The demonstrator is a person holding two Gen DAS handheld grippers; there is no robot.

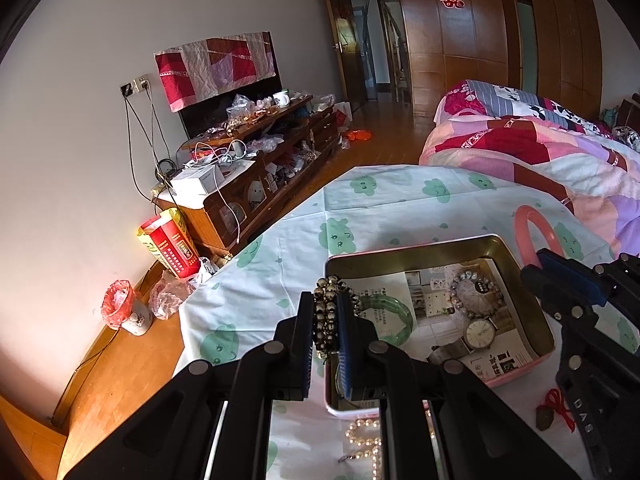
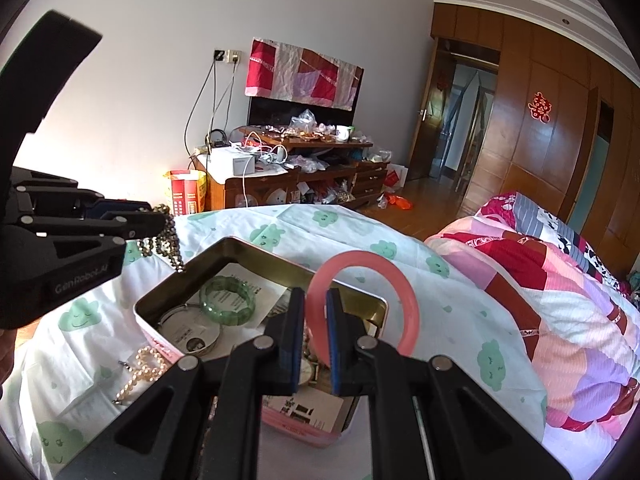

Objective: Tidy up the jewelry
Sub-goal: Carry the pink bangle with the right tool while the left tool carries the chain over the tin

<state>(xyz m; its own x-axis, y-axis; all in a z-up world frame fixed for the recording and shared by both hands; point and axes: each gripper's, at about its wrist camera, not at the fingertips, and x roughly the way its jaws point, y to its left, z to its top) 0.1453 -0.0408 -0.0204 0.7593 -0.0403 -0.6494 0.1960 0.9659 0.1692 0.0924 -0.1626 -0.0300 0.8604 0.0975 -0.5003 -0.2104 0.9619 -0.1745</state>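
Observation:
An open pink tin box (image 1: 516, 372) (image 2: 168, 344) sits on the cloth-covered table. Inside lie a green bangle (image 1: 394, 316) (image 2: 228, 300), a grey bead bracelet (image 1: 476, 294) and a wristwatch (image 1: 480, 334). My left gripper (image 1: 326, 322) (image 2: 160, 220) is shut on a dark metallic bead bracelet (image 1: 326, 316) (image 2: 168, 240), held over the box's left rim. My right gripper (image 2: 316, 320) (image 1: 540, 264) is shut on a pink bangle (image 2: 362, 308) (image 1: 534, 232), held upright above the box's far right side. A pearl strand (image 1: 366, 436) (image 2: 142, 370) lies on the cloth in front of the box.
A red cord with a dark pendant (image 1: 554, 412) lies on the cloth to the right of the box. A bed with a patchwork quilt (image 2: 540, 300) borders the table on the right. A cluttered wooden cabinet (image 1: 256, 168) stands against the far wall.

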